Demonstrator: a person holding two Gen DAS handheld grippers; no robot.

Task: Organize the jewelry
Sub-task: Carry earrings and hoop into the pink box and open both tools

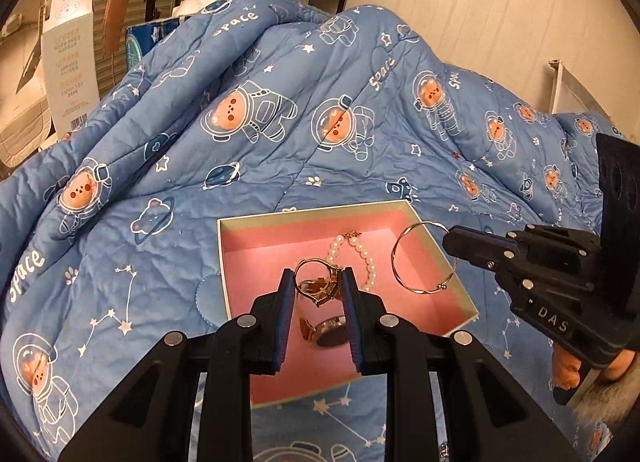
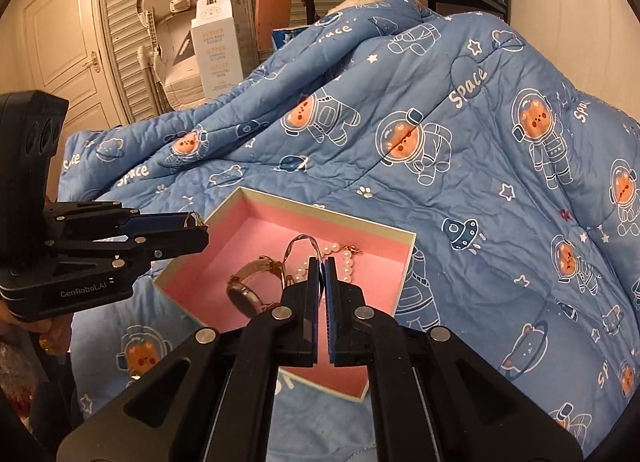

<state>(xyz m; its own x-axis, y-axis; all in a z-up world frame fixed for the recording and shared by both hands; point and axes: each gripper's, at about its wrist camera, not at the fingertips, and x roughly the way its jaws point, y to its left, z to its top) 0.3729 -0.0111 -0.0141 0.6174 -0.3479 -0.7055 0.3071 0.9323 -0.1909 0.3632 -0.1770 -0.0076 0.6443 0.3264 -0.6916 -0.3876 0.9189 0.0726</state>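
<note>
Ring (image 1: 316, 280) between tongs, watch (image 1: 326, 329) half-hidden

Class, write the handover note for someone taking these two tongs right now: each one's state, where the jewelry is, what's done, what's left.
Left tongs: shut on a gold ring, above the pink-lined box.
Right tongs: shut on a thin bangle, also over the box.
In the box: pearl bracelet and watch.
Done: those two are in.
Left: lower and release ring and bangle into the box.

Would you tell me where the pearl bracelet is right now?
In the left wrist view, the pearl bracelet lies inside the pink-lined box, between the held rings and the thin bangle.
</note>
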